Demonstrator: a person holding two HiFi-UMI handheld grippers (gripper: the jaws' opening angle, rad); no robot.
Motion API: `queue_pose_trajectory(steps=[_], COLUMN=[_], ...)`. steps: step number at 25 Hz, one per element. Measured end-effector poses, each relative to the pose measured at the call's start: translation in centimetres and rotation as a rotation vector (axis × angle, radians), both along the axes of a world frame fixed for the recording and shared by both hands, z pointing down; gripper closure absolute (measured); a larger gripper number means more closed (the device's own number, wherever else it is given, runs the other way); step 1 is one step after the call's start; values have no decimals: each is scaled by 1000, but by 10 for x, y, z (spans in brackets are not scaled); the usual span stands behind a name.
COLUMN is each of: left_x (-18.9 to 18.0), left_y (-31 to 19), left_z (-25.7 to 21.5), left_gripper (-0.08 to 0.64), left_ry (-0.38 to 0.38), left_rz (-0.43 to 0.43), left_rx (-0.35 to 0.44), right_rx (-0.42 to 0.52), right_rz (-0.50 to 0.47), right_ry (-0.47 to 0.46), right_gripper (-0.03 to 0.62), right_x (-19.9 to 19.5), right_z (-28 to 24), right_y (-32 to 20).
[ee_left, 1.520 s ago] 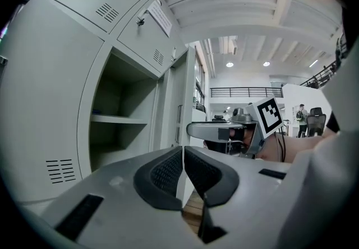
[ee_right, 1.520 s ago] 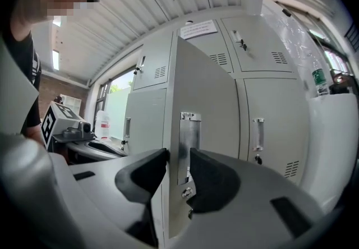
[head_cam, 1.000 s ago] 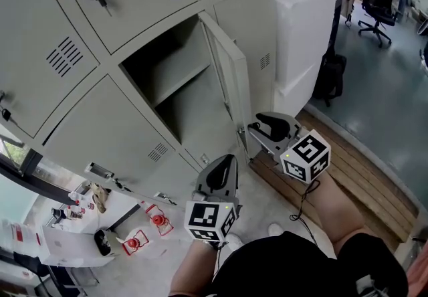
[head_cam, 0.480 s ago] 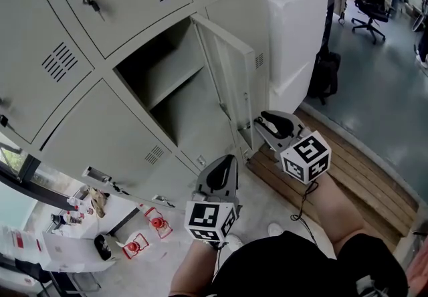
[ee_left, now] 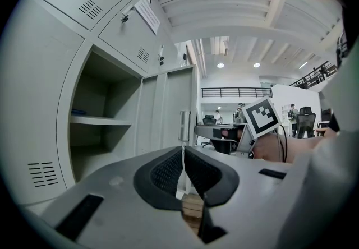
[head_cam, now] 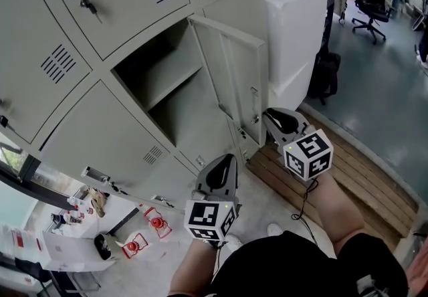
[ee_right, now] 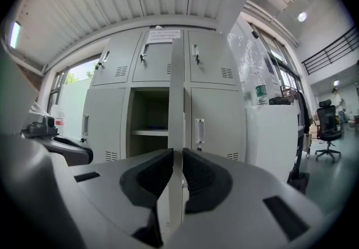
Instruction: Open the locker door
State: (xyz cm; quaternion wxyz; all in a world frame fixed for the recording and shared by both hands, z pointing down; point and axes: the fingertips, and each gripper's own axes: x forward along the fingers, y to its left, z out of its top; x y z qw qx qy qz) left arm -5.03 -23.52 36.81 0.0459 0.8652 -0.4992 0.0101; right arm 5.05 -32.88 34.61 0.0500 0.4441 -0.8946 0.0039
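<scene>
On door (head_cam: 237,75) edge, R tongs (head_cam: 269,116) closing.

You're facing pale grey-beige lockers (head_cam: 80,41) at upper left, and the locker door (head_cam: 237,68) is showing the same shade. Brown slatted planks (head_cam: 361,168) are lying lower right, with blue-grey floor (head_cam: 388,88) gleaming beyond.
</scene>
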Motion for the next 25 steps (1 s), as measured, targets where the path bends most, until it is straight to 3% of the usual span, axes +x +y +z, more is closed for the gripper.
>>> queue_pose_trajectory(steps=[7,25], left_x=[8,27], left_y=[0,-8], left_z=[2,10], left_gripper=[537,537], left_ry=[3,4], left_rz=[-12,-94], left_rx=[-5,-24], right_rx=[-40,-48], right_rz=[58,8], right_ry=[4,-22], right_gripper=[529,537], right_x=[18,42], right_z=[7,11], right_y=[-13,-35])
